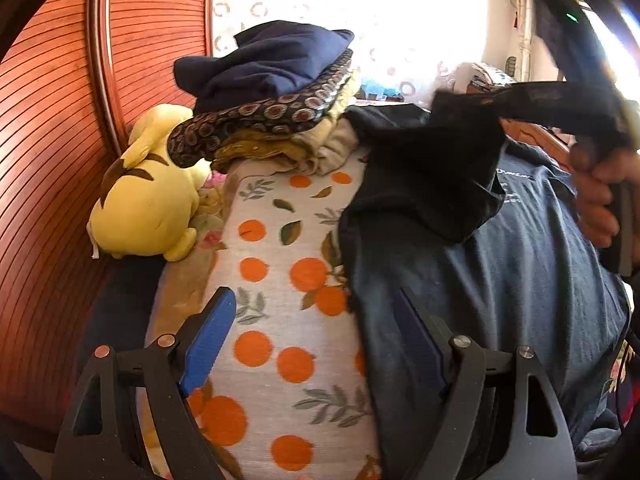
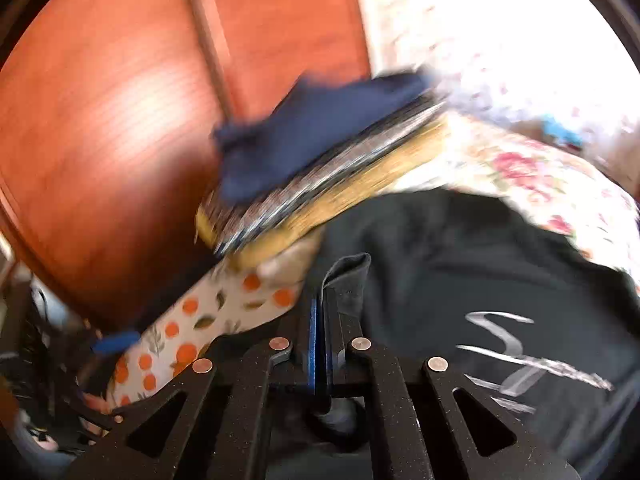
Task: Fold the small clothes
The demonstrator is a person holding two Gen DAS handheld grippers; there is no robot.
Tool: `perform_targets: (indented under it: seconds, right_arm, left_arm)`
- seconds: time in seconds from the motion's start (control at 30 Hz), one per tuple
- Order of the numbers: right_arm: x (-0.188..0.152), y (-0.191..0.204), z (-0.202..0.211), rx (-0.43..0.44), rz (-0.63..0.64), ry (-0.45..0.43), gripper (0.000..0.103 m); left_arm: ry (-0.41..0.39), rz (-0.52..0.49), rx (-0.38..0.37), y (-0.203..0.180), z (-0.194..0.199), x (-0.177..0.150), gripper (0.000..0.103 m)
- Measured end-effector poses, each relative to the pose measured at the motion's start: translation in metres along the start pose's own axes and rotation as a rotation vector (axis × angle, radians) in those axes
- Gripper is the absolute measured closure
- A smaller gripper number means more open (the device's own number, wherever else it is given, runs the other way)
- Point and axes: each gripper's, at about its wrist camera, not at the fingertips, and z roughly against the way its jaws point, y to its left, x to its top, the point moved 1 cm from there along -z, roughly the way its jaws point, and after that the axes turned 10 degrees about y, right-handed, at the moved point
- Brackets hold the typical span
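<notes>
Bed (image 1: 264,360) — covered by orange-and-leaf print sheet. On it: dark blue T-shirt (image 1: 500,300) spread at right; stack of folded clothes (image 1: 272,104) at far end; yellow plush toy (image 1: 148,200) beside wooden panel (image 1: 52,160).

Dark T-shirt (image 2: 500,280), right wrist view: large white brush-script lettering on the chest, beginning with what looks like a capital "S" followed by a long horizontal stroke; smeared by motion blur, the word cannot be made out. Fainter white lines beneath it, also illegible.

Same T-shirt (image 1: 520,264), left wrist view: small white script line near the fold, with two or three tinier lines of print under it; too small and distorted to read.

No other text, brand, number or sign legible on anything in either view.
</notes>
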Motion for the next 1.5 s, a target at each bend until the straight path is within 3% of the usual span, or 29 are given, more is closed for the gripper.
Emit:
perform_targets:
  seconds: [0.13,0.33,0.47,0.6,0.7,0.83,0.9,1.0,1.13,1.5]
  right_arm:
    - [-0.032,-0.045,0.017,-0.086,-0.106,-0.021,0.101]
    - [-0.066,-0.071,0.015,-0.212,-0.152,-0.013,0.1]
    - [-0.075,-0.07,0.013,-0.242,-0.154,-0.026,0.1]
    - [-0.075,-0.069,0.009,-0.22,-0.138,0.023,0.099]
    - [-0.079,-0.083,0.026,-0.236,-0.116,0.002,0.084]
    - [-0.096,-0.107,0.054,-0.247,-0.116,-0.016,0.043]
    - [-0.107,-0.117,0.068,-0.266,-0.128,-0.013,0.037]
    - [-0.12,-0.132,0.08,-0.308,-0.154,0.002,0.036]
    - [-0.134,-0.155,0.095,-0.338,-0.215,0.008,0.036]
    - [-0.155,-0.214,0.124,-0.491,-0.377,0.023,0.036]
  left_arm:
    - [-0.003,-0.012,-0.011,-0.012,-0.002,0.004,0.022]
    - [-0.003,-0.031,-0.021,-0.027,-0.006,0.009,0.022]
    - [0.001,-0.044,-0.021,-0.033,-0.007,0.01,0.022]
    - [0.001,-0.051,-0.023,-0.038,-0.007,0.012,0.022]
    - [-0.007,-0.056,-0.03,-0.043,-0.005,0.016,0.022]
    - [-0.014,-0.078,-0.043,-0.057,-0.006,0.025,0.022]
    - [-0.027,-0.098,-0.052,-0.068,-0.006,0.03,0.022]
    - [-0.056,-0.12,-0.086,-0.088,-0.005,0.04,0.014]
    - [-0.072,-0.15,-0.13,-0.117,-0.009,0.055,0.014]
    - [0.024,-0.279,-0.178,-0.191,-0.05,0.07,0.014]
